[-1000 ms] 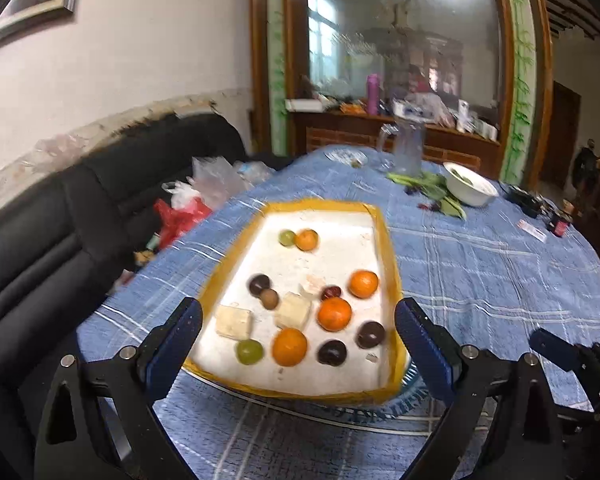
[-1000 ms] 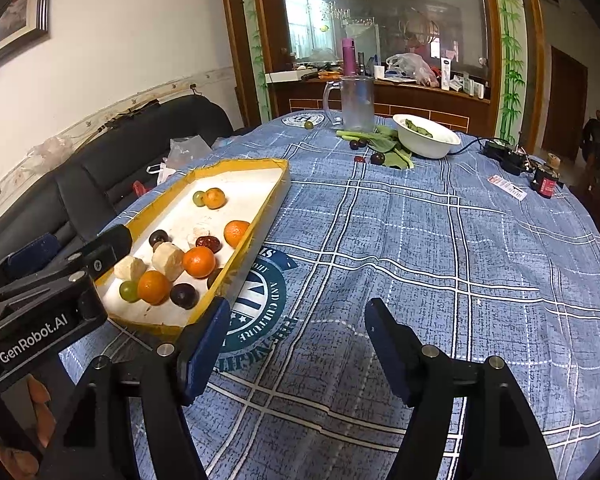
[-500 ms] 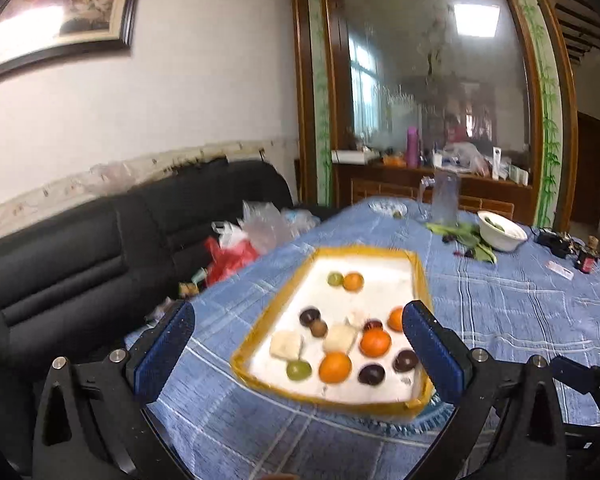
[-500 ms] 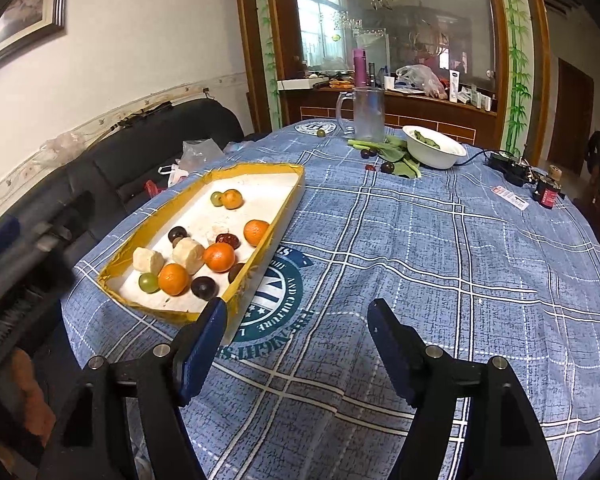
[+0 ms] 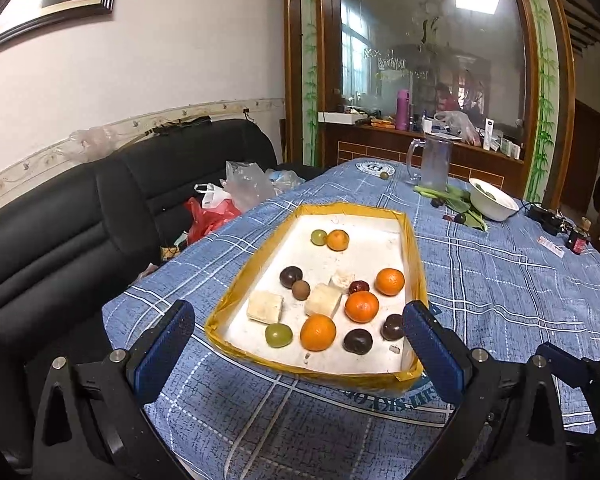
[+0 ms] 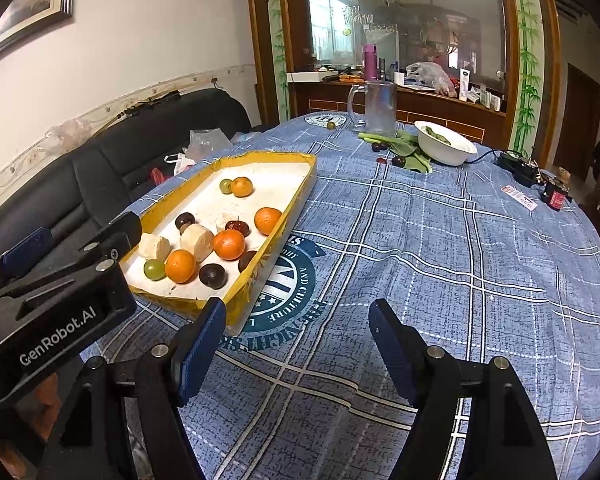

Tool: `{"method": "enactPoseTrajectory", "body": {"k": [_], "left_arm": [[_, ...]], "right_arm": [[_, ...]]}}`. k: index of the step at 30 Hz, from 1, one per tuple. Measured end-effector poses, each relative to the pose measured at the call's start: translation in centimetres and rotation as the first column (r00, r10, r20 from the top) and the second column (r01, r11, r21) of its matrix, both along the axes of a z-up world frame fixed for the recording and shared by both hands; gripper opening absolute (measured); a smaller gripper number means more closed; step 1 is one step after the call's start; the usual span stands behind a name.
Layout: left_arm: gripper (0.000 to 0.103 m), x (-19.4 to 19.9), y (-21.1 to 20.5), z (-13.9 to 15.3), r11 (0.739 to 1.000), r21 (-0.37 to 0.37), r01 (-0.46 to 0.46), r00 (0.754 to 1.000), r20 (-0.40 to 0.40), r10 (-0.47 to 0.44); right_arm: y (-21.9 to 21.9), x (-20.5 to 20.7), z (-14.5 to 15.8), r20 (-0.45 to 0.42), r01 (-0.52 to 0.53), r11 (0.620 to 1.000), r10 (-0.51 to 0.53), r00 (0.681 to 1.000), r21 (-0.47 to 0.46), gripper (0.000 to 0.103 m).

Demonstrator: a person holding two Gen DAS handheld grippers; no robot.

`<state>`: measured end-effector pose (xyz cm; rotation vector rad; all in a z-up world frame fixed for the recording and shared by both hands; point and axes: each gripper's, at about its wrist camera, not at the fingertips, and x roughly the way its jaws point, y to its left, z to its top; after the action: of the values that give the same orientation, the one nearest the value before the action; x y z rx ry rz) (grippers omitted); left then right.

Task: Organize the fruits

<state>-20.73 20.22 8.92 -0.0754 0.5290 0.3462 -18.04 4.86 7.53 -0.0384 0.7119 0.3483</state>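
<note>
both hand-held grippers are released and empty. the left hand-held gripper [image 5: 298, 344], which lifted and tilted up half a second ago, has dropped back to frame the yellow-rimmed tray [image 5: 416, 276] near the tabletop's left edge; the fruits [image 5: 362, 306] lie mixed inside as before. the right hand-held gripper [image 6: 298, 334] has barely moved. nothing is gripped, so sorting stands unchanged.
</note>
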Motion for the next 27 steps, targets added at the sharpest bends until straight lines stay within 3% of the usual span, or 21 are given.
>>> {"method": "enactPoseTrajectory", "body": {"k": [19, 27], "left_arm": [[0.103, 0.8, 0.1, -1.2, 0.997, -0.070, 0.039, 0.996, -0.081, -0.044], [0.103, 0.9, 0.6, -1.6, 0.996, -0.081, 0.024, 0.995, -0.099, -0.033]], "right_arm": [[0.8, 0.5, -0.9, -0.023, -0.003, 1.000, 0.002, 1.000, -0.028, 0.079], [2.2, 1.2, -0.8, 0.009, -0.023, 0.996, 0.024, 1.000, -0.091, 0.082]]}}
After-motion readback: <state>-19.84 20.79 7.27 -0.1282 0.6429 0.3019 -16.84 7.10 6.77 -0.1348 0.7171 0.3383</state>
